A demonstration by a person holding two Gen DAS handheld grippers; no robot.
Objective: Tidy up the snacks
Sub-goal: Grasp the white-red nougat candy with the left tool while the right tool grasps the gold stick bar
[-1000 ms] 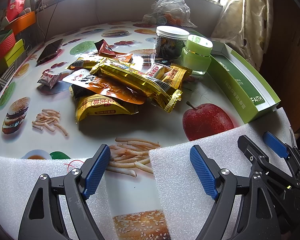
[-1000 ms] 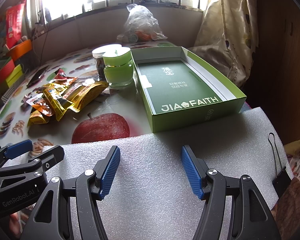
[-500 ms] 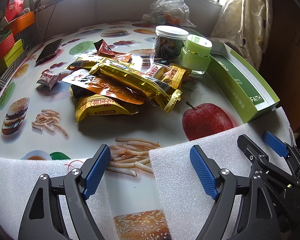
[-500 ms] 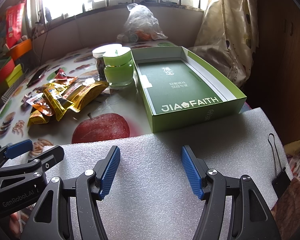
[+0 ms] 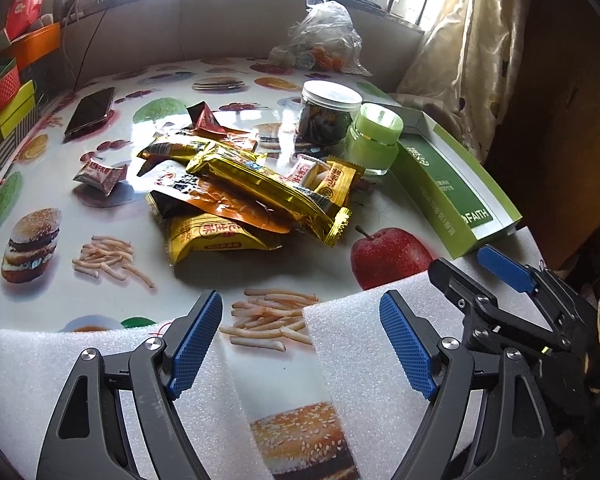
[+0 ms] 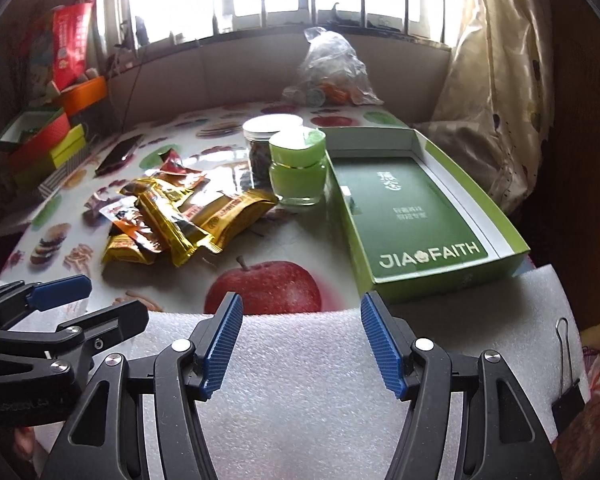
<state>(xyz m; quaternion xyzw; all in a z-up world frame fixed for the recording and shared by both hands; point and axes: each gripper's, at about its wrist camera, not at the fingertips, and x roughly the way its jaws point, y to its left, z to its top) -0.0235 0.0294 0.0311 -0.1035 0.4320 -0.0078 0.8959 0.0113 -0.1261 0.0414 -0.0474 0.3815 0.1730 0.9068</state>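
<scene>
A heap of snack packets (image 5: 240, 192) in gold, orange and red wrappers lies mid-table, also seen as the pile (image 6: 180, 216) in the right wrist view. One small red-white packet (image 5: 100, 174) lies apart to its left. A shallow green box (image 6: 416, 208) marked JIA FAITH stands open and empty at the right (image 5: 456, 184). My left gripper (image 5: 300, 344) is open above the near foam strip, short of the pile. My right gripper (image 6: 302, 344) is open over the foam, in front of the box's near left corner. Neither holds anything.
A clear jar with a white lid (image 5: 328, 116) and a green jar (image 6: 298, 168) stand between pile and box. A phone (image 5: 90, 110) lies far left. A plastic bag (image 5: 324, 44) sits at the back. Coloured boxes (image 6: 48, 144) line the left edge. White foam (image 6: 320, 380) covers the near edge.
Both grippers have risen and tilted so the table appears lower in the views. The right one has edged toward the box. Both stay open and the snacks have not moved.
</scene>
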